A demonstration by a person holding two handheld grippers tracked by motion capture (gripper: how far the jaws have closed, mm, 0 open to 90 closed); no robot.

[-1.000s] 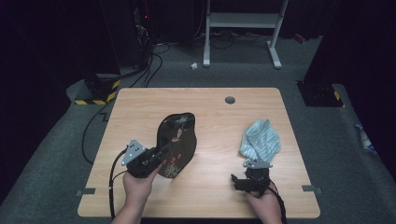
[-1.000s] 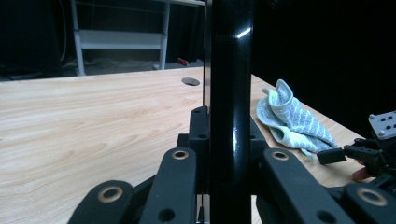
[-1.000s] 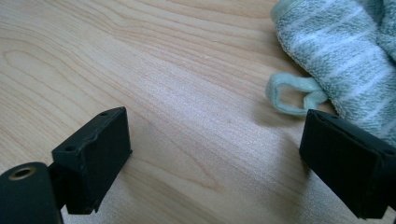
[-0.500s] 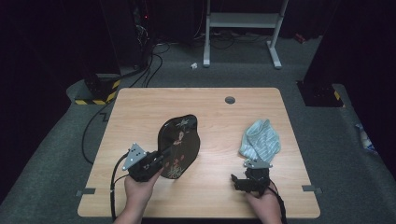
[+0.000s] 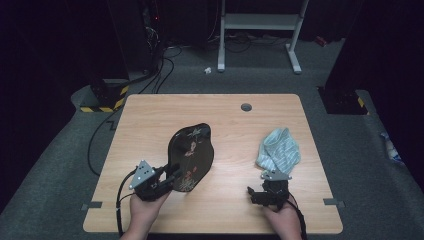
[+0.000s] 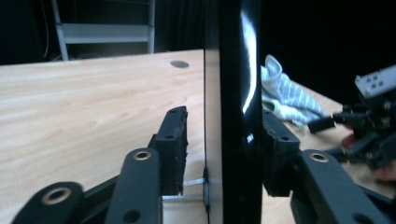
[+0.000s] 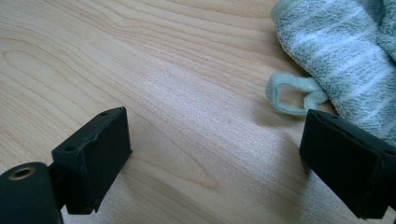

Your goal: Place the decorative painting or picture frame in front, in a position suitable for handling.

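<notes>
A black lacquered plate point(image 5: 191, 150) with a flower pattern stands tilted up on the wooden table point(image 5: 150, 120). My left gripper point(image 5: 173, 174) is shut on its near rim. In the left gripper view the plate point(image 6: 233, 70) shows edge-on and upright between the two pads point(image 6: 173, 135) of the left gripper point(image 6: 223, 128). A crumpled light-blue striped cloth point(image 5: 279, 149) lies on the right side of the table. Just in front of it my right gripper point(image 5: 267, 186) rests low and open. In the right gripper view the cloth point(image 7: 345, 51) and its hanging loop point(image 7: 292, 95) lie up and to the right of the right gripper point(image 7: 215, 140), whose jaws stand wide apart over bare wood.
A round cable hole point(image 5: 246, 107) sits near the table's far edge. Beyond the table are a white metal stand point(image 5: 260, 22), cables on the floor and a yellow-black striped block point(image 5: 102, 102). The right gripper point(image 6: 369, 126) also appears at the far right of the left gripper view.
My left gripper has drawn slightly back toward the near edge with the plate, which now shows more of its face. The right gripper and the cloth have stayed put.
</notes>
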